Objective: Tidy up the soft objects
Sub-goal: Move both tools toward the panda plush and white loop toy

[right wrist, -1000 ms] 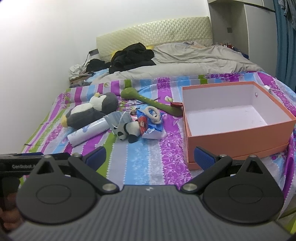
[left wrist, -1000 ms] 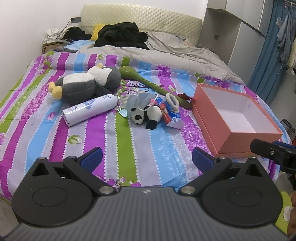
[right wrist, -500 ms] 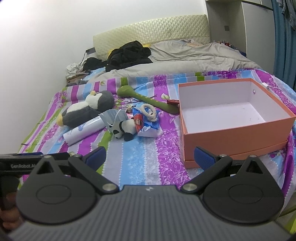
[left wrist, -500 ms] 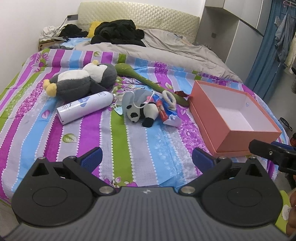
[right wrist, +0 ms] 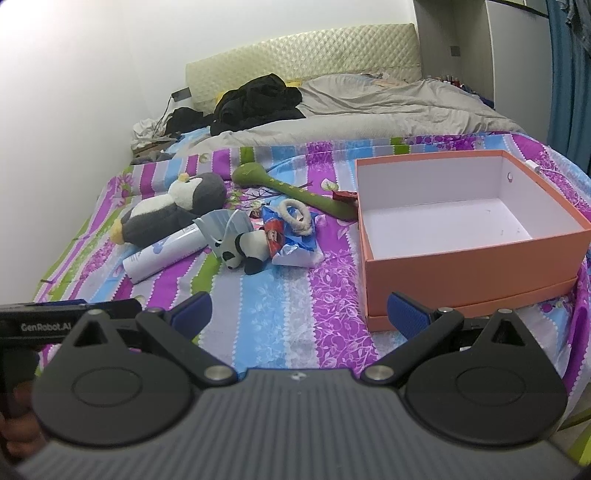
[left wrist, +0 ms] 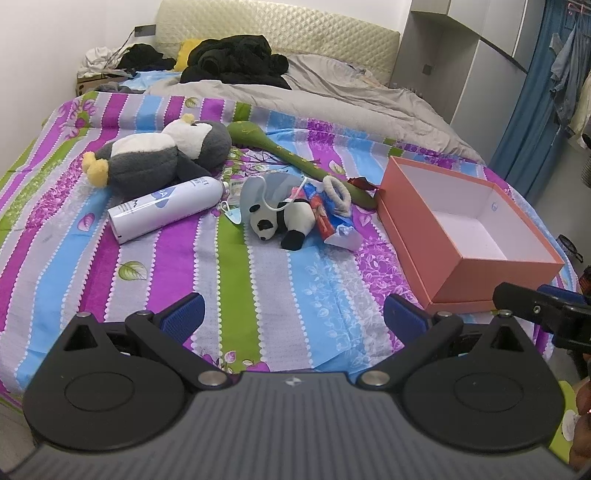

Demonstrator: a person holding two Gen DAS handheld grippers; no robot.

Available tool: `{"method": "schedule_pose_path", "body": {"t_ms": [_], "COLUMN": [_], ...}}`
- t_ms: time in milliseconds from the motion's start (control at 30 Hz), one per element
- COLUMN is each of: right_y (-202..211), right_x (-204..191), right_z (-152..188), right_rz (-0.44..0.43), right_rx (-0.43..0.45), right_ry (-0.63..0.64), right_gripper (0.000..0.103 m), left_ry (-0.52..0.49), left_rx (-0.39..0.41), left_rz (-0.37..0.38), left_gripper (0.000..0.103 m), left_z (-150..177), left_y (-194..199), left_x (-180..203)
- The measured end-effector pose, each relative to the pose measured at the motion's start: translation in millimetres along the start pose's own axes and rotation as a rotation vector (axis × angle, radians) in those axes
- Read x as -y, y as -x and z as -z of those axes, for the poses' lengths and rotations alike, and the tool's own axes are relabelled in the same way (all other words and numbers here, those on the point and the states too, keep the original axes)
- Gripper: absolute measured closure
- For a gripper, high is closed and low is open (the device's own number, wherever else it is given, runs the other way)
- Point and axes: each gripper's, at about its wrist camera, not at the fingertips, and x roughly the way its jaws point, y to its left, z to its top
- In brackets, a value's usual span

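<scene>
Grippers nearest, both held low over the foot of the bed. Left gripper (left wrist: 293, 317) spread wide, blue pads well apart, nothing between them; right gripper (right wrist: 299, 314) likewise wide open and empty. Poised short of the clutter, probably so either can reach in for a first pick.

Striped bedspread (left wrist: 236, 280) beneath, bare in the near stretch. To the right, an open orange box (right wrist: 476, 258), white inside and empty, its near wall just beyond the right gripper (likely set there as the place for the soft things, within easy carry of the pile).

Further in, mid-bed, a loose cluster. Small panda plush (left wrist: 284, 221) lying on its side, black limbs and white body, a white cord looped across it; touching a crinkled blue-and-red snack packet (left wrist: 328, 221) with a cream hair tie (left wrist: 338, 190) resting on top. Pale blue face mask (right wrist: 223, 227) fanned just behind the panda. White spray can (left wrist: 166, 208) on its side to the left, hard, so probably not part of the sorting.

Beyond, a larger grey-and-white penguin plush (left wrist: 166, 158) on its back, yellow feet towards the left, and a long green stuffed toy (left wrist: 291, 157) angled towards the box.

Farthest, a rumpled grey duvet (left wrist: 332, 92) and dark clothes (left wrist: 236, 59) against the quilted headboard (left wrist: 280, 26).
</scene>
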Motion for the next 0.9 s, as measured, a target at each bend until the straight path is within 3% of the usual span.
{"method": "schedule_pose_path", "body": {"t_ms": [900], "right_y": [-18.5], "right_x": [2.0], "right_z": [2.1], "right_rz": [-0.023], "right_rx": [-0.038], "right_ry": [0.012], "right_gripper": [0.000], "left_ry": [0.016], "left_rx": [-0.025], "left_rz": [0.002], "left_gripper": [0.000], "left_z": [1.8], "left_y": [-24.3], "left_x": [-2.6]}}
